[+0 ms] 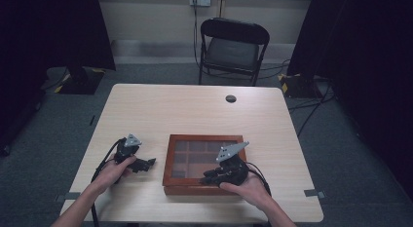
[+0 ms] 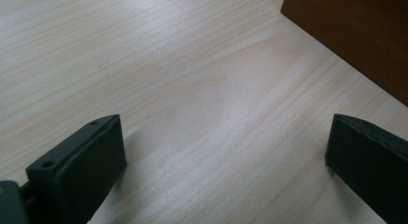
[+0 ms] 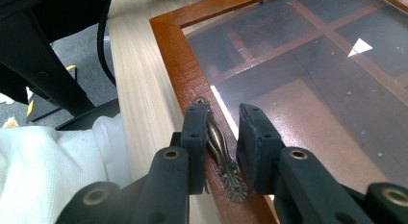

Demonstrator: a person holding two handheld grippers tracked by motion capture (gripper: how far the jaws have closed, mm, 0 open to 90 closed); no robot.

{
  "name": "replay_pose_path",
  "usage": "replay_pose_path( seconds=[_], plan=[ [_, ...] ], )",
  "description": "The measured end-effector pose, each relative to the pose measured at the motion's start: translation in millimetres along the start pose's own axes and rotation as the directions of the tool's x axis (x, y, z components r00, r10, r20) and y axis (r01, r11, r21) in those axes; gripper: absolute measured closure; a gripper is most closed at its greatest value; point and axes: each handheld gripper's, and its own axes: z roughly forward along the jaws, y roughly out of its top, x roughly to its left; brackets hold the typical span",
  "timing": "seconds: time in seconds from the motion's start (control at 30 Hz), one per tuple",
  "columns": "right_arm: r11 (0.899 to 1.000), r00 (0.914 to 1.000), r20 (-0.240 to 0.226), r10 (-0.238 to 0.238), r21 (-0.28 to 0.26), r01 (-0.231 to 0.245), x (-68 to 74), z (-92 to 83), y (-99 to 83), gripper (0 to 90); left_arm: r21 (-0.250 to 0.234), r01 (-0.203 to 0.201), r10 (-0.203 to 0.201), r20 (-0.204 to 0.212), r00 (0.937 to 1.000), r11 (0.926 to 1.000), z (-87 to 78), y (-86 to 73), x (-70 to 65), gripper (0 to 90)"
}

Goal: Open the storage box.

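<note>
A wooden box (image 1: 168,159) with a glass lid over a grid of compartments lies at the table's near middle. A small brass handle (image 3: 219,142) is fixed to the lid's front rim (image 3: 178,56). My right gripper (image 3: 223,125) hangs over that rim with the handle between its narrowly parted jaws. One pad lies against the handle and a thin gap shows at the other. From above, the right gripper (image 1: 207,177) sits on the box's near right part. My left gripper (image 1: 148,163) rests low to the left of the box, wide open (image 2: 226,156) over bare wood, with the box side (image 2: 356,36) ahead.
The light wooden table (image 1: 195,110) has a round cable hole (image 1: 231,98) near its far edge. A black folding chair (image 1: 234,47) stands behind it. White cloth (image 3: 48,171) of the person shows by the table's near edge.
</note>
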Motion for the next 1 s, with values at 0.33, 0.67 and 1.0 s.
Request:
replay_pose_path(
  seconds=[0.33,0.67,1.0],
  plan=[
    [1.0,1.0,-0.003,0.003,-0.005,-0.003,-0.1,-3.3,3.8,73.9,-0.001,0.0,0.0,0.0,1.0,1.0,0.0,0.0,0.0,0.0],
    [1.0,0.9999,-0.009,0.009,-0.02,-0.009,-0.9,-7.9,7.7,74.3,0.0,0.0,0.0,0.0,1.0,1.0,0.0,0.0,0.0,0.0],
    [1.0,0.9999,-0.01,0.008,-0.027,-0.009,-0.8,-11.7,11.9,74.6,0.0,0.001,-0.001,0.0,1.0,1.0,0.0,0.0,0.0,0.0]
  ],
)
